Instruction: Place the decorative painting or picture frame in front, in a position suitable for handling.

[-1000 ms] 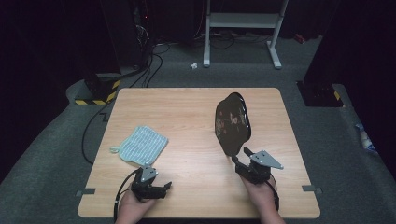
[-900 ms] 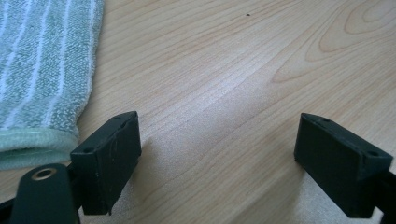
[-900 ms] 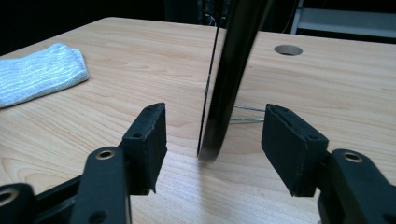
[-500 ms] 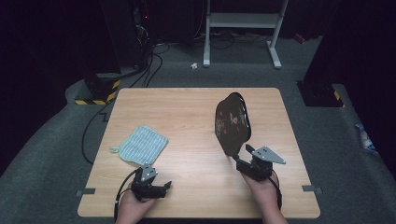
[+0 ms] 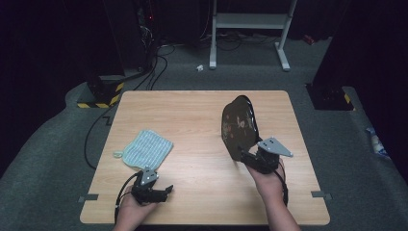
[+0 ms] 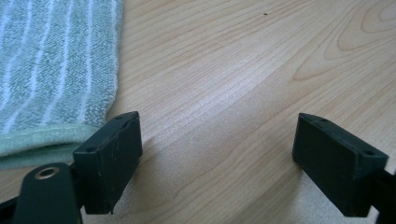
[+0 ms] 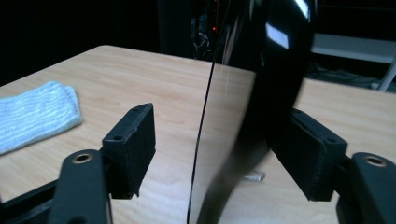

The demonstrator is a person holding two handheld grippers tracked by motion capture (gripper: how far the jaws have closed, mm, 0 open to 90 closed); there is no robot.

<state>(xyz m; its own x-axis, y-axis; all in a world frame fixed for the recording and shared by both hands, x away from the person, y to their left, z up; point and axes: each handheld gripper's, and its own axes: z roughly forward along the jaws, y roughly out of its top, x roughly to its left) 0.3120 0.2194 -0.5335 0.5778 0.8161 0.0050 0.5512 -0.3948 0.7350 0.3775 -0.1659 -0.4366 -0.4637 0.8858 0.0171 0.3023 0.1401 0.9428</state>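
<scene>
Plate (image 5: 239, 126) stands on edge between my right claw's (image 5: 246, 156) just-opening jaws, unclamped; next, regrip; left claw (image 5: 163, 191) open, near cloth (image 5: 144, 149).

We find no readable words, brand names or numbers anywhere. The closest thing to a sign is the yellow-and-black warning stripes (image 5: 98, 104) on the dark base on the floor left of the table. The dark plate (image 5: 238, 126) carries a faint pattern, but we cannot read anything in it.
</scene>
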